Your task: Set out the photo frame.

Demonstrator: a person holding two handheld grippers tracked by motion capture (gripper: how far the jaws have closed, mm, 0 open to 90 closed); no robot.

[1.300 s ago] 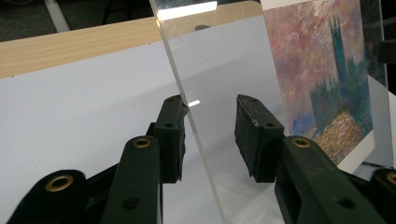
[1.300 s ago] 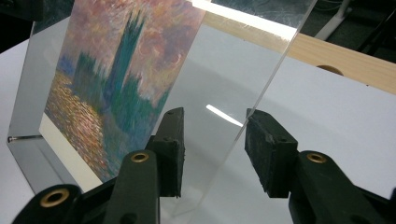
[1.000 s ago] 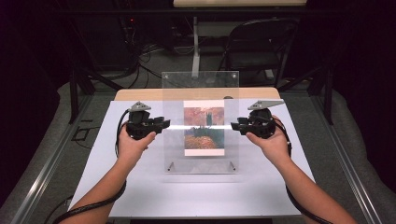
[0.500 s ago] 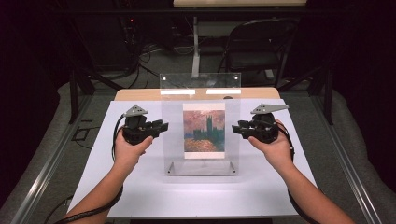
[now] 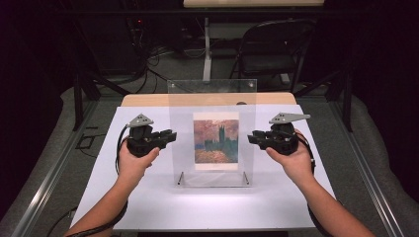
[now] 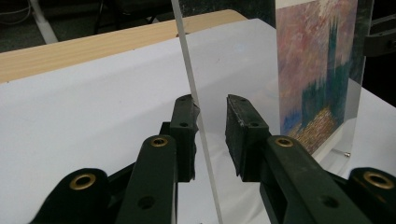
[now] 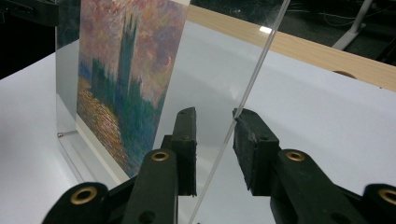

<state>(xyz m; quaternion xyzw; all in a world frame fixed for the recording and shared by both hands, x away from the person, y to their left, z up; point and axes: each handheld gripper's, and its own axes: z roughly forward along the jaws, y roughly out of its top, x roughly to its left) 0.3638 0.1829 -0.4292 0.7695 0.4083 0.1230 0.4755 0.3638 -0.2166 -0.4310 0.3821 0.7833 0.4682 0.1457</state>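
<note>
At tabletop centre: clear acrylic picture frame (image 5: 212,133), upright on the white tabletop (image 5: 99,197), standing on small metal pegs.
Left tongs (image 5: 168,137): at the frame's left edge; jaws apart, the pane's edge between them, one pad touching it, the other clear.
Print (image 5: 216,140): painted towers, orange sky, sandwiched mid-pane.
Right tongs (image 5: 253,138): at the frame's right edge; jaws apart, straddling the pane's edge.
Behind: folding chair (image 5: 269,49).
</note>
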